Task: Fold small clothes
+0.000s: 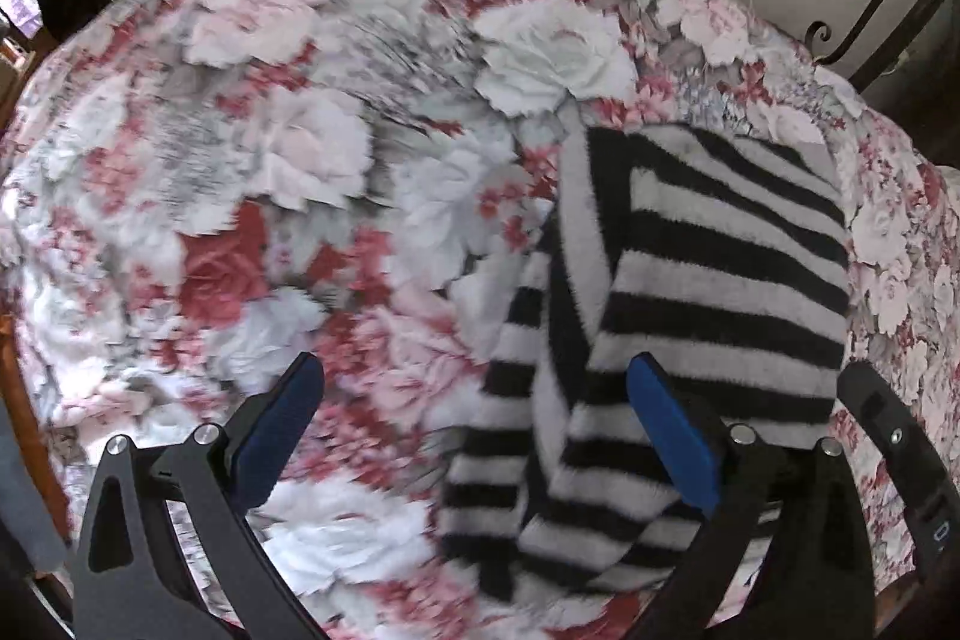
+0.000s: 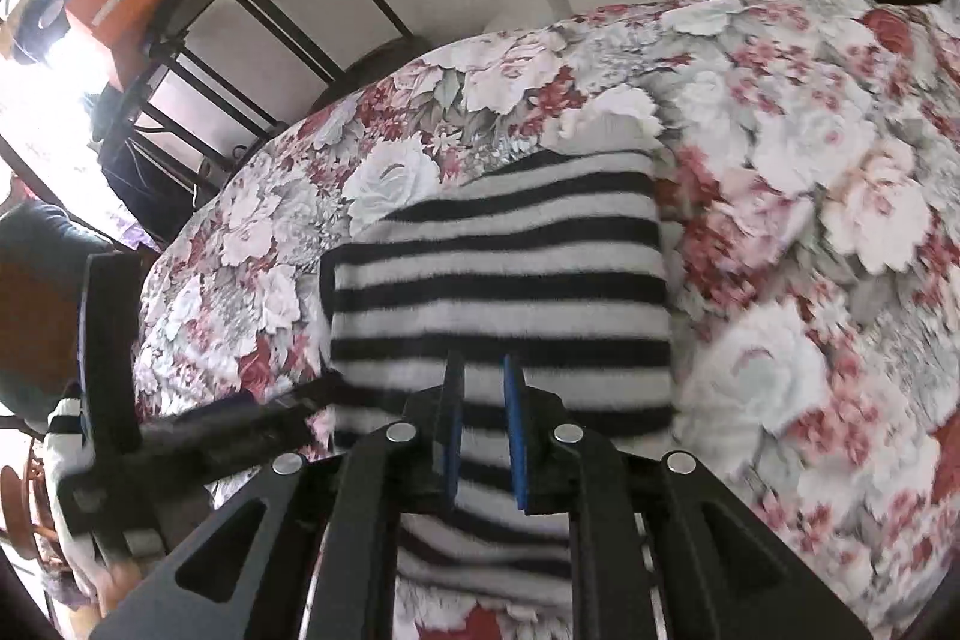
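- A fuzzy black-and-white striped knitted garment [image 1: 708, 280] lies partly folded on a bed cover printed with white and red roses [image 1: 288, 112], toward the cover's edge nearest the dark curled metal bed frame [image 1: 864, 10].
- The left gripper [image 1: 480, 418] hangs above the cover with its blue-padded jaws spread wide. One blue pad [image 1: 672, 436] stands over the striped garment's folded strip, the other over bare flowered cover, and nothing is pinched between them.
- The right gripper [image 2: 483, 430] points down at the garment's near edge. Its jaws stand close together with a narrow gap; the striped knit shows in that gap, but whether the pads press on it cannot be told.
- The left gripper's black frame [image 2: 198, 436] appears beside the garment in the right wrist view.
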Demonstrator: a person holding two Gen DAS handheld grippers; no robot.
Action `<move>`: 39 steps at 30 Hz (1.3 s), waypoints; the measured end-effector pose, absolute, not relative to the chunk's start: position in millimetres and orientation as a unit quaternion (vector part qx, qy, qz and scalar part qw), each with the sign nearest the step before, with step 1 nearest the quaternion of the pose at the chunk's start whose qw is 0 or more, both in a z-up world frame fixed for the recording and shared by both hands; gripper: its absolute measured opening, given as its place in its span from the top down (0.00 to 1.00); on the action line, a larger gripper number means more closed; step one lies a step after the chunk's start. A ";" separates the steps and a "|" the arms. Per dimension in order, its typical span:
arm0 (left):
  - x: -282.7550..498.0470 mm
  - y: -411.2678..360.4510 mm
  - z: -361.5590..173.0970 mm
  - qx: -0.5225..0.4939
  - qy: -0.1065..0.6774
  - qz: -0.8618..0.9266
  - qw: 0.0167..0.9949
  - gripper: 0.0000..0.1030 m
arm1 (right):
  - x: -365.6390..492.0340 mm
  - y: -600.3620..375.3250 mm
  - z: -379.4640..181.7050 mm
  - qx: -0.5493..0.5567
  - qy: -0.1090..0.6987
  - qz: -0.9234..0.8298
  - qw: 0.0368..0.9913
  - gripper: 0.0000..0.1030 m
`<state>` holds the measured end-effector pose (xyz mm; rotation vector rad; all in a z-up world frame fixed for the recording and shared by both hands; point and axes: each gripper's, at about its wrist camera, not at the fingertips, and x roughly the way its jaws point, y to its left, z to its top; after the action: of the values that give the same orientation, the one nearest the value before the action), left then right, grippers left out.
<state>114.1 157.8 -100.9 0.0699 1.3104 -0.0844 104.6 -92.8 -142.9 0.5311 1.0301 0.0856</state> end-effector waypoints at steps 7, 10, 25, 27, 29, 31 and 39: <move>125.0 159.7 -151.7 0.028 0.650 -0.027 0.759 0.04 | 136.5 -84.3 -205.6 0.234 0.541 0.032 0.807 0.97; 125.5 163.7 -155.4 0.016 0.654 -0.032 0.756 0.04 | 136.1 -84.7 -204.2 0.237 0.545 0.034 0.803 0.97; 89.7 192.2 -111.5 0.006 0.649 -0.095 0.755 0.05 | 87.9 -81.0 -147.3 0.233 0.534 0.078 0.809 0.87; 88.1 189.9 -132.3 0.015 0.672 -0.085 0.735 0.04 | 81.7 -79.9 -156.9 0.222 0.549 0.072 0.803 0.79; 84.9 194.3 -153.6 -0.001 0.694 -0.081 0.715 0.04 | 79.7 -79.8 -182.1 0.213 0.580 0.067 0.784 0.79; 89.9 206.3 -167.5 -0.044 0.710 -0.087 0.698 0.04 | 80.4 -82.2 -195.2 0.213 0.583 0.066 0.781 0.84; 111.7 214.3 -129.5 -0.064 0.668 -0.131 0.730 0.05 | 84.2 -100.7 -173.4 0.279 0.559 0.075 0.777 0.64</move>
<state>111.7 214.3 -129.5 -0.1418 1.4713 -0.2892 84.2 -100.7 -173.4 0.6037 1.2094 0.1624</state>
